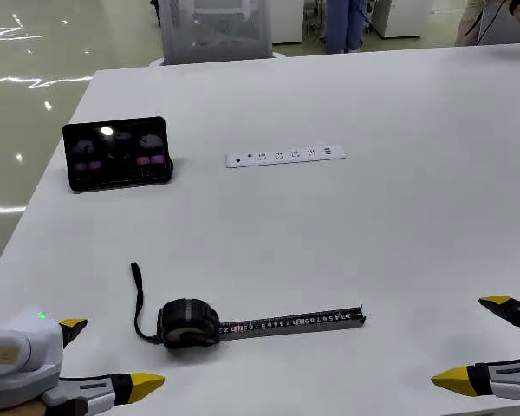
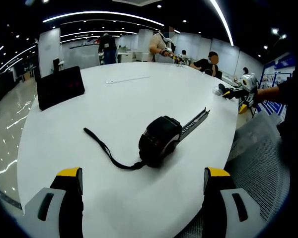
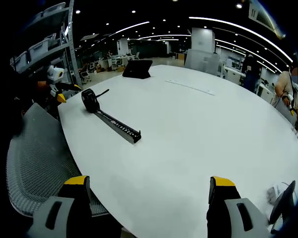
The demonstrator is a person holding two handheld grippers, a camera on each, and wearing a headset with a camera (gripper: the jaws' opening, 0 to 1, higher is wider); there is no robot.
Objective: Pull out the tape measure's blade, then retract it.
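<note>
Lying in the lower middle of the head view, the tape measure [image 1: 189,323] sits on the white desk [image 1: 399,217] with its dark round case on its side. Its blade [image 1: 290,322] is drawn out toward the right of the frame and lies flat on the desk, with the end hook at the far tip. A black strap [image 1: 137,299] runs from the case's left side toward the upper left.

Neither tool touches the tape measure. The left tool [image 1: 111,355] is in the lower left corner of the head view, near the case, with its yellow-tipped jaws spread wide and nothing between them. In the left gripper view the case and strap lie on the desk just ahead of the open jaws. The right tool [image 1: 472,341] is at the lower right edge, well apart from the blade's tip. Its jaws are also spread and hold nothing.

Further up the desk, a dark tablet [image 1: 117,153] stands propped at the left. A white power strip [image 1: 285,156] lies near the middle. A grey mesh chair [image 1: 215,30] stands beyond the far edge of the desk at the top of the frame. In the right gripper view, another mesh chair [image 3: 35,163] is at the lower left beside the desk's edge.
</note>
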